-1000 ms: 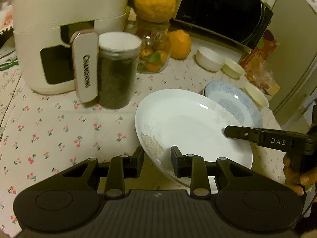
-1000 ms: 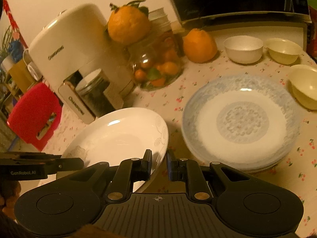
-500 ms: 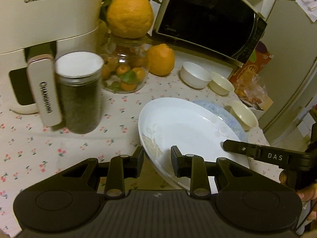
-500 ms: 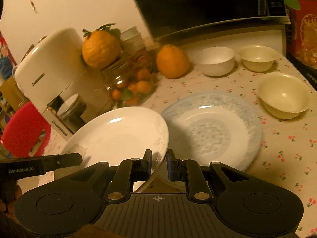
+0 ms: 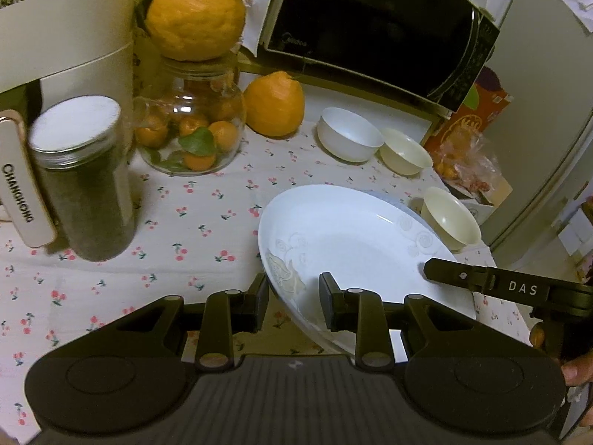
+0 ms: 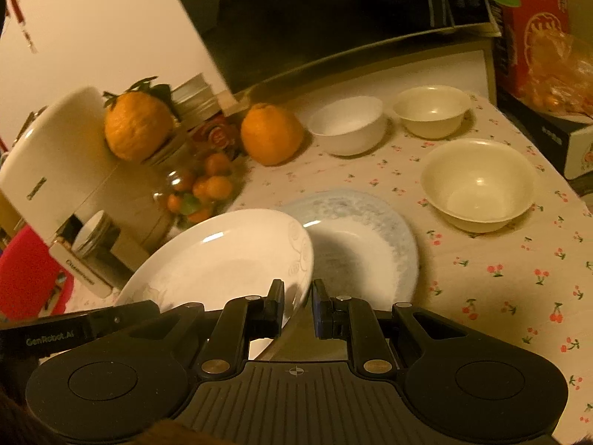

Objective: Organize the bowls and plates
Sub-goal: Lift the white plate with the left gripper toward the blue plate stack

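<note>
A white plate (image 5: 352, 244) with a faint swirl pattern hangs tilted above the flowered tablecloth, held at two opposite rims. My left gripper (image 5: 292, 293) is shut on its near-left rim. My right gripper (image 6: 298, 296) is shut on the other rim (image 6: 222, 259); its finger (image 5: 481, 282) shows at the right of the left wrist view. The white plate overlaps the left part of a blue-rimmed plate (image 6: 370, 252) lying on the table. Behind them stand a white bowl (image 6: 348, 124) and a cream bowl (image 6: 431, 111). A larger cream bowl (image 6: 478, 183) sits to the right.
A cream air fryer (image 5: 55, 29), a dark jar (image 5: 85, 178), a glass jar of tangerines (image 5: 189, 133) with a big orange on top and a loose orange (image 5: 274, 104) fill the left and back. A microwave (image 5: 370, 26) and red box (image 6: 530, 18) stand behind. The table edge (image 6: 578, 200) runs at right.
Both grippers have carried the white plate to the right, away from the air fryer. It now overlaps the blue plate, and the bowls look nearer.
</note>
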### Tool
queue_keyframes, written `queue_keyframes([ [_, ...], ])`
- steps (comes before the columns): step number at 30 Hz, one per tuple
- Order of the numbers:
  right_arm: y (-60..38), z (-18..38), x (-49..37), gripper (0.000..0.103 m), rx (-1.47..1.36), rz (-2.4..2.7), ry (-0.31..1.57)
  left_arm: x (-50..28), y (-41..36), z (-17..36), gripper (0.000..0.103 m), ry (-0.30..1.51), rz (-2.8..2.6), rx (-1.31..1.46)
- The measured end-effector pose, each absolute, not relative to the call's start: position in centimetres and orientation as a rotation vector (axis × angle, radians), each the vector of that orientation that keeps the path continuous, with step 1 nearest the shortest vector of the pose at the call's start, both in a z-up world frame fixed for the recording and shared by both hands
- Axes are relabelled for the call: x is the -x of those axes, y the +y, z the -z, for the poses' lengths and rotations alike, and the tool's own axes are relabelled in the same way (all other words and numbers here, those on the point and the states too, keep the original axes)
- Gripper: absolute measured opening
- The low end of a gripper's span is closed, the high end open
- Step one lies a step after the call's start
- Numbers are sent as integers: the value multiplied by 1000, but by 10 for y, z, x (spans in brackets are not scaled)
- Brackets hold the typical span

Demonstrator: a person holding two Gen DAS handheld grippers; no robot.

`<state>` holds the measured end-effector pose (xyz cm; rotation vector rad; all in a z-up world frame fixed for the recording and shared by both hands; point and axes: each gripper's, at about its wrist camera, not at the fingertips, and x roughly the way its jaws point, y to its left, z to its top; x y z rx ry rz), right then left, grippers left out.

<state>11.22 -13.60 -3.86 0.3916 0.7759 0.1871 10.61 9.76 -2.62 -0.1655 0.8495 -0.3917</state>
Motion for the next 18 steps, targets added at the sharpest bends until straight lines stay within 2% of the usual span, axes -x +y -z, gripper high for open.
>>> queue_keyframes([
  [18, -160, 49, -122, 16, -409, -117, 795, -118, 57, 38, 27, 863, 362, 73],
])
